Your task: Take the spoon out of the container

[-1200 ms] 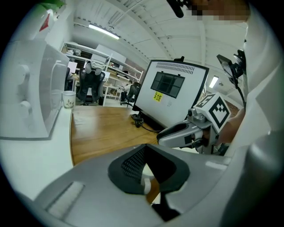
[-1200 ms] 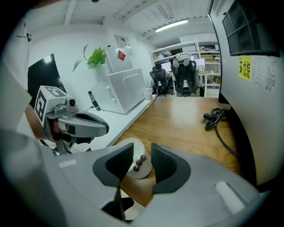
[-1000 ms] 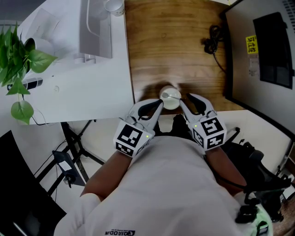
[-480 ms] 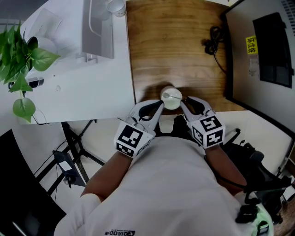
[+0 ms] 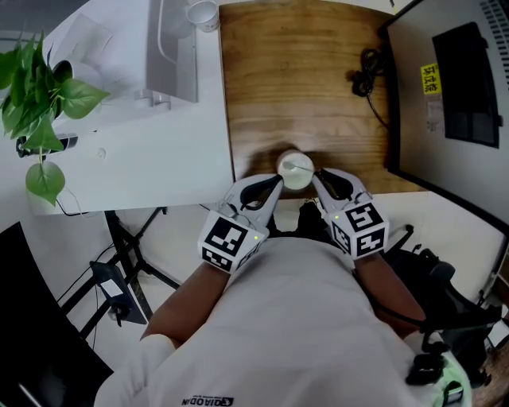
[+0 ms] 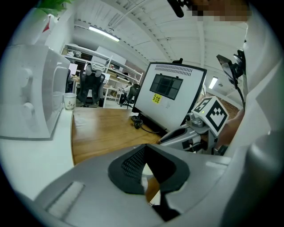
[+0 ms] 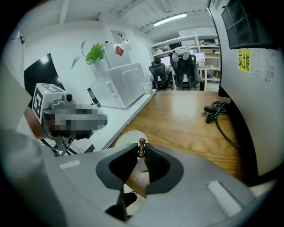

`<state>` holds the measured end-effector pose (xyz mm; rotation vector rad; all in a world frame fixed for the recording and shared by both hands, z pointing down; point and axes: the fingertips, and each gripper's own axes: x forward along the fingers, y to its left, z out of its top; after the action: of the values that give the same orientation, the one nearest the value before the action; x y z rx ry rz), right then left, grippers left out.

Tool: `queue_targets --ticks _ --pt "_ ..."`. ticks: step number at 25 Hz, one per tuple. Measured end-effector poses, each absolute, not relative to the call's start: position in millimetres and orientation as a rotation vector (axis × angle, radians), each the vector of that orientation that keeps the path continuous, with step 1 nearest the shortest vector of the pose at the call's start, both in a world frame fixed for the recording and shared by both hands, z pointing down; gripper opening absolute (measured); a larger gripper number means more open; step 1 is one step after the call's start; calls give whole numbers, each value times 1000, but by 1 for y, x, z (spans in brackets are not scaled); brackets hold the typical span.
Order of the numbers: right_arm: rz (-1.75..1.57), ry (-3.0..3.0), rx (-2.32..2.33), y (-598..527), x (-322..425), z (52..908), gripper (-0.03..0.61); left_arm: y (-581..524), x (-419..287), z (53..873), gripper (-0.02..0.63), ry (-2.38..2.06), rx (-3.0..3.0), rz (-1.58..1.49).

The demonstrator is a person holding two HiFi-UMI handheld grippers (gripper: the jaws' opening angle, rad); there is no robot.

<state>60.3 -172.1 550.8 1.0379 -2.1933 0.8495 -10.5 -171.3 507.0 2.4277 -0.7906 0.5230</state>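
Right gripper (image 7: 141, 150) has its fingers clenched on the spoon (image 7: 141, 146); the brown beaded handle end sticks up right at the fingertips, a pad against it on each side; jaws have just been closing onto it. Spoon is not out yet; it stands in the white container (image 7: 128, 137), whose rim shows just beyond and left of the right fingertips. Left gripper (image 6: 144, 148) is clamped on the container too; its pads meet at the tips with a white strip of the wall (image 6: 144, 178) pinched in the gap below. In the head view the container (image 5: 295, 169) sits between the two sets of fingertips, left gripper (image 5: 277, 181) touching its near-left side, right gripper (image 5: 315, 177) at its near-right side; both angle in and down from the person's body. Container rests on the wooden table (image 5: 302, 79), right at the near edge, directly ahead of the fingers. Beyond the fingers, well apart: black cable (image 5: 367, 71) coiled ahead and right, monitor (image 5: 469, 79) with a yellow sticker (image 5: 430, 78) further right, paper cup (image 5: 203, 12) far ahead and left. From the left gripper view the right gripper's marker cube (image 6: 212, 113) sits up and right of the left fingertips.
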Motion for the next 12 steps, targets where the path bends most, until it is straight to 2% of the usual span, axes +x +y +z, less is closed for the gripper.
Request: queue_targets --ticks 12 --pt "758 -2202 1163 -163 61 519 55 -159 -21 490 5 -746 2505 491"
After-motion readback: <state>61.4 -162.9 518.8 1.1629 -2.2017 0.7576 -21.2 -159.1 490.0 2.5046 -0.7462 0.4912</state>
